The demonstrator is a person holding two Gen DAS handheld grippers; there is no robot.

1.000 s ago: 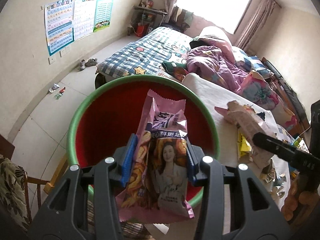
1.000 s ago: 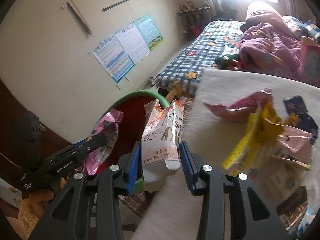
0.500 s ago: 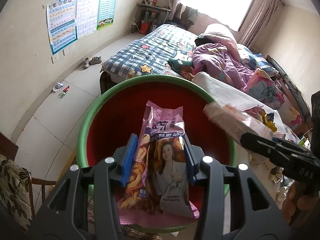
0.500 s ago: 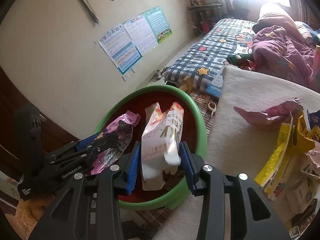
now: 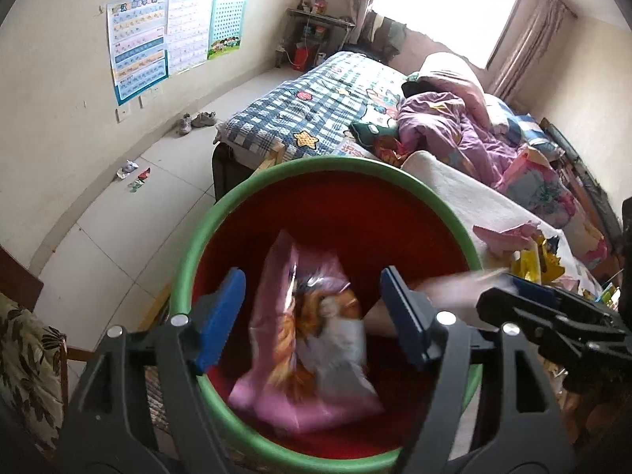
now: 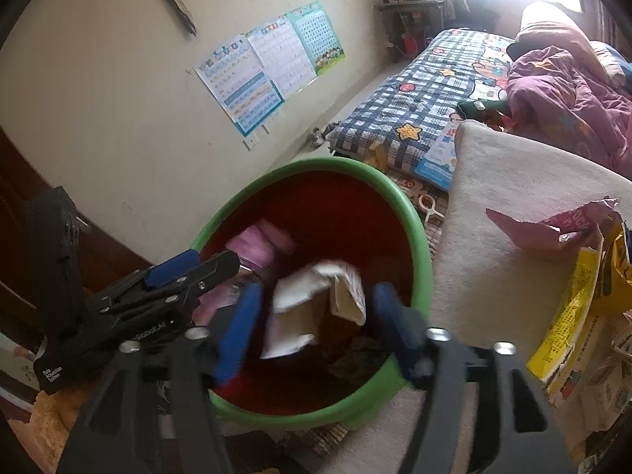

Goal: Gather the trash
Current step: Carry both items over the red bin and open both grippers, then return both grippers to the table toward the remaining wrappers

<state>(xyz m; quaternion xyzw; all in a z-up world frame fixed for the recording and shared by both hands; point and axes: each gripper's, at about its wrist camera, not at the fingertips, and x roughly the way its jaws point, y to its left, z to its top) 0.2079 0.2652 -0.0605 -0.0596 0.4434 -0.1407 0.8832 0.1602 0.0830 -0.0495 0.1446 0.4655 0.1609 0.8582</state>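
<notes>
Nearest: left gripper [image 5: 312, 316], jaws just opened wide, pads clear of the pink snack bag [image 5: 308, 339], which sits blurred between them inside the bin [image 5: 185, 276] (red inside, green rim). Right gripper [image 6: 316, 328] likewise just opened wide; white carton [image 6: 312, 308] loose between its pads, blurred, over the bin's inside. Right of bin: white-covered table [image 6: 493, 276] w/ more wrappers, incl. a yellow packet [image 6: 572, 316] & a torn pink wrapper [image 6: 553, 229]. Farther: checked bed [image 5: 316, 118], wall posters [image 5: 173, 35], window at back.

"Data Acquisition System" on left gripper [image 6: 189, 272] body.
</notes>
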